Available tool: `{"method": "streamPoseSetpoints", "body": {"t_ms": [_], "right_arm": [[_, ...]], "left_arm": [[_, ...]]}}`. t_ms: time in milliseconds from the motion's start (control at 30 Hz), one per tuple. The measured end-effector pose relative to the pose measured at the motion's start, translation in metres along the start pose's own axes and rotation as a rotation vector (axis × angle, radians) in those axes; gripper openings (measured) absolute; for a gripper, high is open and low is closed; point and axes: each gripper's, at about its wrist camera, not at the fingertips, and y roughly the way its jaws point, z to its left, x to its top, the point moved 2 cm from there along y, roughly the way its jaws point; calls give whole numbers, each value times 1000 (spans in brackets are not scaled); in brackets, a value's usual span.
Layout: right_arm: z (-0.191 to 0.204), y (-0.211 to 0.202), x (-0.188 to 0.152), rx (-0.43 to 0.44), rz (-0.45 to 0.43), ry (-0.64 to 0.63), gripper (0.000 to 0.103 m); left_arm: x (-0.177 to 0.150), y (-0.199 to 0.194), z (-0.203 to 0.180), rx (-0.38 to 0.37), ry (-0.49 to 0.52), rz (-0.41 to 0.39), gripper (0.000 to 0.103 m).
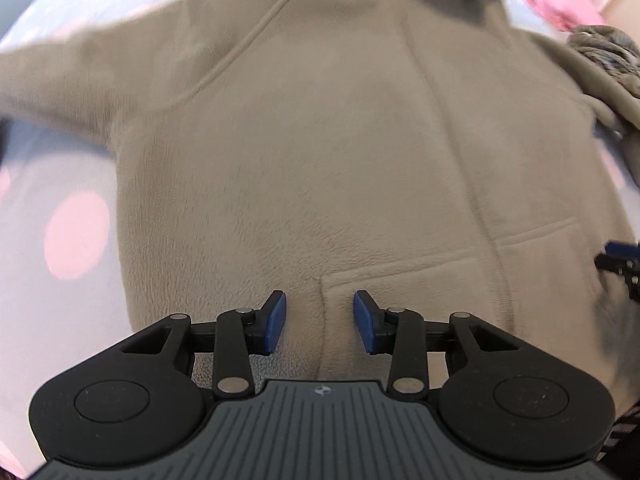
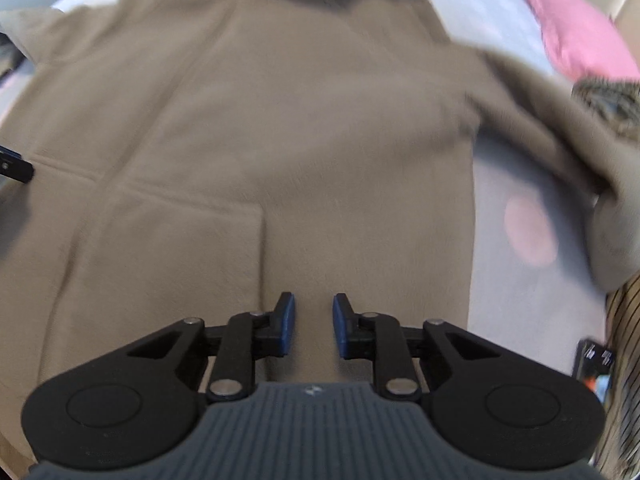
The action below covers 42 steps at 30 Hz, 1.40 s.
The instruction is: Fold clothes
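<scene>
Hoodie spread flat on bed, hem nearest. Left gripper and right gripper above hem, jaws released, empty. Best to pinch both hem corners evenly, then lift together toward hood.

A white bedsheet with pink dots, a pink pillow at the far corner, and a grey knitted bundle nearby.

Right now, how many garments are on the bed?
2 visible: a beige fleece hoodie spread flat under both open grippers, and a grey knitted item bunched by its sleeve, at the far right. Others may lie outside the views.
</scene>
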Motion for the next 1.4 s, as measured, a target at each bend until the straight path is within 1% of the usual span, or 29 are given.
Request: {"method": "streamPoseSetpoints", "body": {"t_ms": [100, 233, 433, 567, 633, 667, 733, 767, 867, 900, 933, 1033, 1133, 1167, 1267, 1300, 1400], "right_arm": [[-1, 0, 2, 10, 14, -1, 25], [-1, -8, 12, 30, 17, 13, 25], [-15, -16, 36, 16, -36, 16, 25], [-43, -14, 63, -24, -62, 46, 25], [-58, -16, 80, -31, -80, 65, 25], [-65, -17, 92, -22, -92, 77, 26], [-78, -18, 115, -5, -117, 100, 32], [-84, -19, 127, 4, -129, 112, 36], [-104, -21, 162, 31, -166, 147, 39], [-104, -22, 175, 52, -178, 151, 42], [-104, -22, 191, 77, -192, 154, 43], [-98, -22, 239, 152, -243, 165, 50], [-88, -18, 288, 208, -284, 182, 53], [-82, -15, 304, 218, -299, 190, 55], [-68, -3, 349, 220, -334, 200, 63], [-64, 1, 364, 219, -344, 203, 64], [-56, 21, 396, 184, -331, 197, 64]], "left_arm": [[2, 6, 7, -30, -40, 19, 39], [8, 0, 7, -44, -47, 34, 39], [32, -19, 14, -46, -44, -55, 39], [59, -32, 26, -22, -58, -137, 39], [75, -37, 34, -24, -68, -175, 39], [84, -39, 39, -24, -74, -192, 39], [101, -43, 49, -24, -87, -226, 40], [114, -42, 53, -21, -94, -242, 44], [153, -45, 56, -26, -100, -289, 49], [168, -45, 56, -32, -97, -303, 49], [180, -46, 55, -42, -90, -316, 51], [223, -44, 46, -79, -67, -361, 56], [263, -38, 37, -104, -75, -394, 57], [276, -36, 35, -112, -78, -404, 57], [315, -22, 25, -144, -94, -398, 57], [327, -14, 23, -160, -103, -382, 57], [354, 16, 20, -188, -135, -293, 57]]}}
